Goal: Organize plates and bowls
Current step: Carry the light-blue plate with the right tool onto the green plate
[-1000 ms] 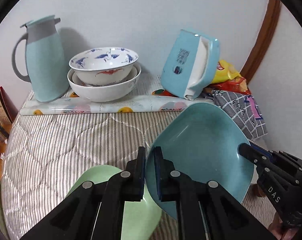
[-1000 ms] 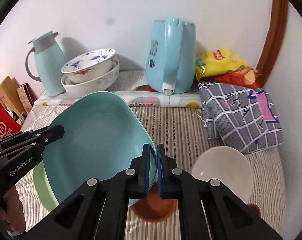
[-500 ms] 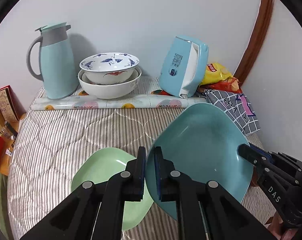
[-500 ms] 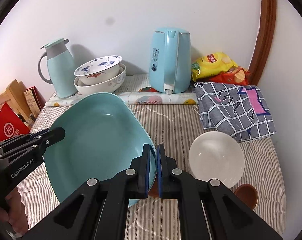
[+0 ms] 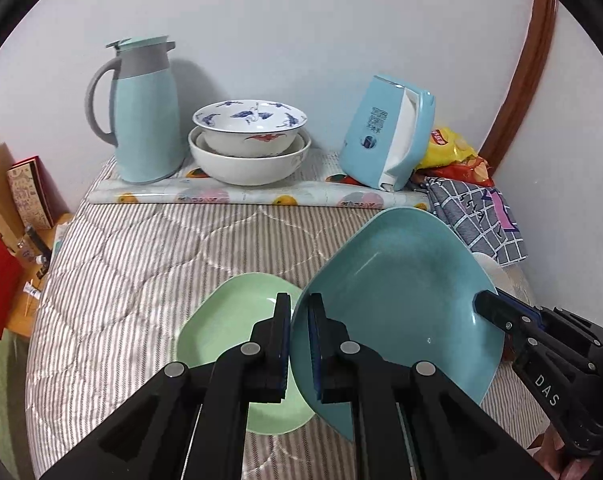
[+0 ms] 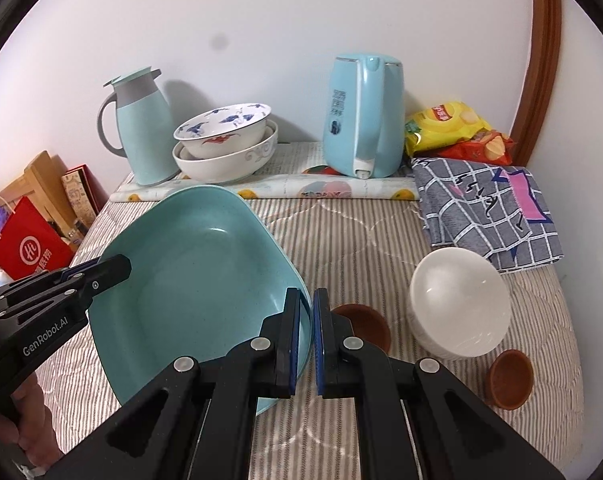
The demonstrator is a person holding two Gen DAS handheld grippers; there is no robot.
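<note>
left gripper, right gripper: both clamp teal plate | green plate partly hidden

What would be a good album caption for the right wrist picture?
Two handheld grippers, the right gripper and the left gripper, clamp opposite rims of a teal plate above a striped quilt.
</note>
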